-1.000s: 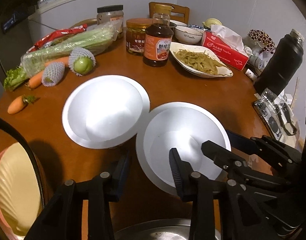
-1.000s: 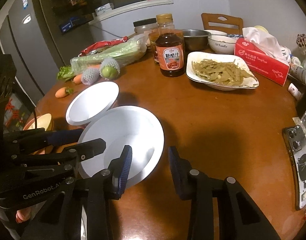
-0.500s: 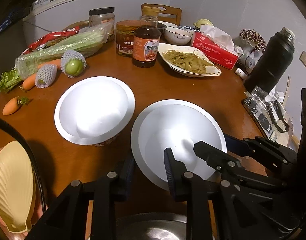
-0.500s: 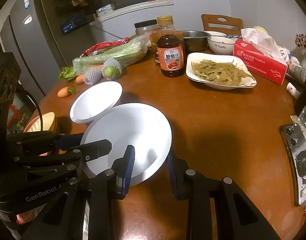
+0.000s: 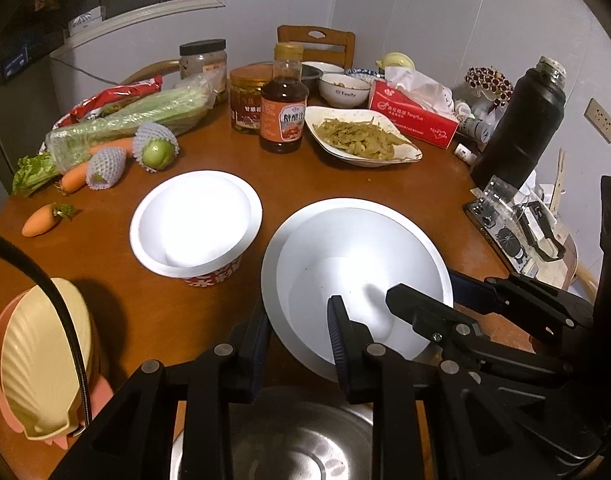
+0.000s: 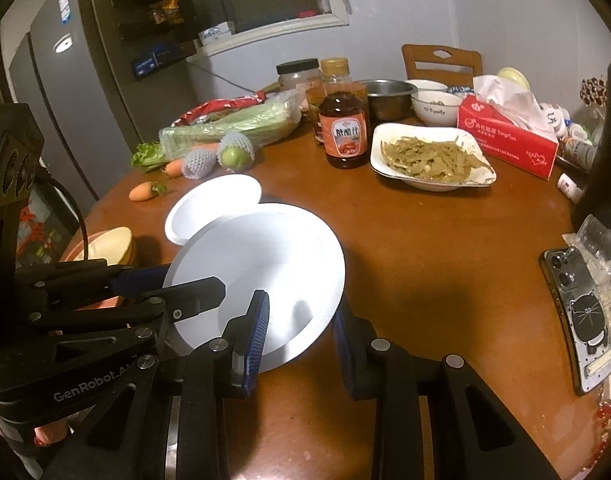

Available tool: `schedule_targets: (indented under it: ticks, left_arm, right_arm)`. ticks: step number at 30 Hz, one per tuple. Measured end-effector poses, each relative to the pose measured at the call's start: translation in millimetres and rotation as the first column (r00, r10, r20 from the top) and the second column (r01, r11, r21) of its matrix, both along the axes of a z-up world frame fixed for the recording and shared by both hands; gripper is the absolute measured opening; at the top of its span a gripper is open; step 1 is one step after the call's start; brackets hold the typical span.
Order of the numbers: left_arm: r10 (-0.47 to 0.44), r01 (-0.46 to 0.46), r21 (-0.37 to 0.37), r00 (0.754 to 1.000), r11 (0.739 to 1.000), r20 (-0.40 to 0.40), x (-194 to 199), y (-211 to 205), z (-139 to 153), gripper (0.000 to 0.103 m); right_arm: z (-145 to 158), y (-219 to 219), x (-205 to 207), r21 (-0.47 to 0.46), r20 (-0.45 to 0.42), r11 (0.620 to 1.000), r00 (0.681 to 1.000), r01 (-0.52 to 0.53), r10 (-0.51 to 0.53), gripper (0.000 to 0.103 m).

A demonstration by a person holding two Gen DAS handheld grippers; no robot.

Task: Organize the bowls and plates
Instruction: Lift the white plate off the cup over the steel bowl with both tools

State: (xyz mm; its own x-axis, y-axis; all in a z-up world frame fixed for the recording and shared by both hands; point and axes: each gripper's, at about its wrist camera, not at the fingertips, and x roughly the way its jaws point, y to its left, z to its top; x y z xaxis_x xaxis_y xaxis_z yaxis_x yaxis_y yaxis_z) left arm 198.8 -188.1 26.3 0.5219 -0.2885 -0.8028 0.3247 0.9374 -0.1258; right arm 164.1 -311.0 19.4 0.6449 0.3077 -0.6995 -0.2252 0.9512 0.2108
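The wide white plate (image 5: pixel 357 264) is gripped at its near rim by both grippers and is carried tilted above the brown worktop (image 5: pixel 385 184). The jaws of the left gripper (image 5: pixel 299 344) are closed on the rim at about 7 o'clock; one finger lies inside the plate, the other outside and partly hidden by the rim. The jaws of the right gripper (image 6: pixel 301 332) are closed on the rim at about 5 o'clock. Whether the plate's far edge touches the worktop cannot be told.

At 10 o'clock of the plate, close by, a white bowl (image 5: pixel 195 222) with a red-patterned wall is seen; in the right wrist view its near side is covered by the plate. At 8 o'clock a cream shell-shaped dish (image 5: pixel 41 356) rests on a pink one, crossed by a black cable. A steel bowl (image 5: pixel 305 440) at 6 o'clock is largely hidden by the gripper frame. At 12 o'clock stand a sauce bottle (image 5: pixel 283 112) and a dish of greenish strips (image 5: pixel 361 140). A phone (image 6: pixel 581 312) lies at 3 o'clock, partly cut off.
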Motion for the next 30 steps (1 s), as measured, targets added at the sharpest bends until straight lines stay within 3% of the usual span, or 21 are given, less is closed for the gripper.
schedule_targets:
  ticks: [13, 30]
  left_arm:
    - [0.033, -0.034, 0.005, 0.998, 0.999, 0.047, -34.6, 22.6, 17.0, 0.028]
    - [0.082, -0.082, 0.000, 0.996, 0.997, 0.046, -83.3, 53.3, 10.0, 0.028]
  right_arm:
    - [21.5, 22.4, -29.2, -0.007, 0.061, 0.999, 0.997, -0.041, 0.041, 0.034]
    - [20.5, 52.8, -72.8, -0.013, 0.075, 0.993, 0.991, -0.114, 0.114, 0.034]
